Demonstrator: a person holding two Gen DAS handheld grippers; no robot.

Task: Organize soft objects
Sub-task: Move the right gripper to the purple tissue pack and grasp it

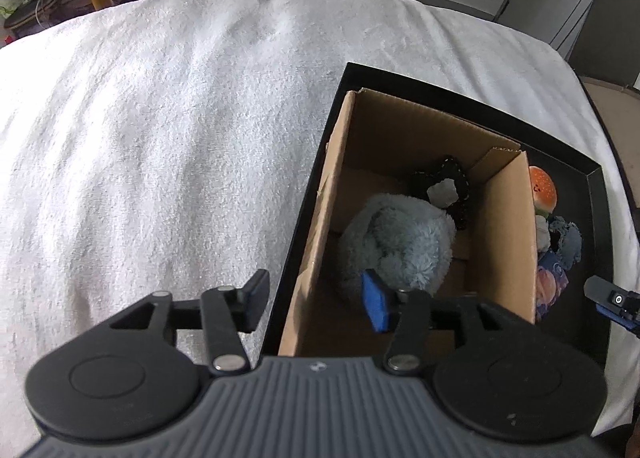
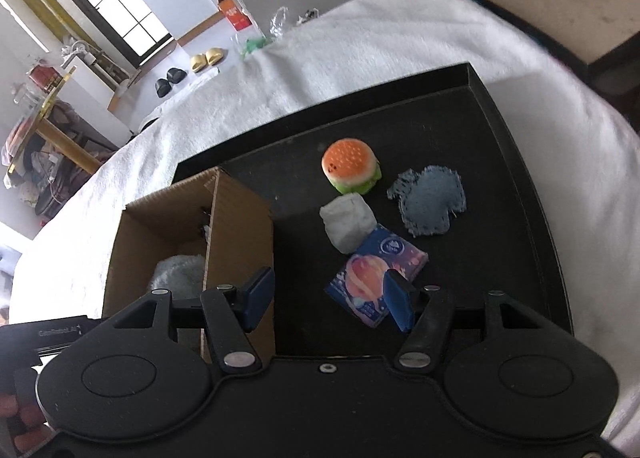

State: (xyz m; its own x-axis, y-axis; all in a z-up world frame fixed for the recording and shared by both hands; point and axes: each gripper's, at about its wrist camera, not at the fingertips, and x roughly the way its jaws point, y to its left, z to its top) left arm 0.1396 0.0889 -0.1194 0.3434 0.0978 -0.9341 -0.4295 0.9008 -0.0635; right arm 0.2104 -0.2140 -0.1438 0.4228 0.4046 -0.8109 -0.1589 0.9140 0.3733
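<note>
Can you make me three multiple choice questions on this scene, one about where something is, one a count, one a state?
1. Where is the fluffy blue plush?
A. in the cardboard box
B. on the white blanket
C. in a gripper

2. How many soft items lie loose on the black tray outside the box?
A. two
B. four
C. six

3. How is the right gripper?
A. shut on the burger toy
B. open, holding nothing
C. shut on the tissue pack

Answers: 1 A, the plush sits between the box walls. 2 B, burger toy, white wad, denim patch, tissue pack. 3 B, its fingers stand apart above the tray.
</note>
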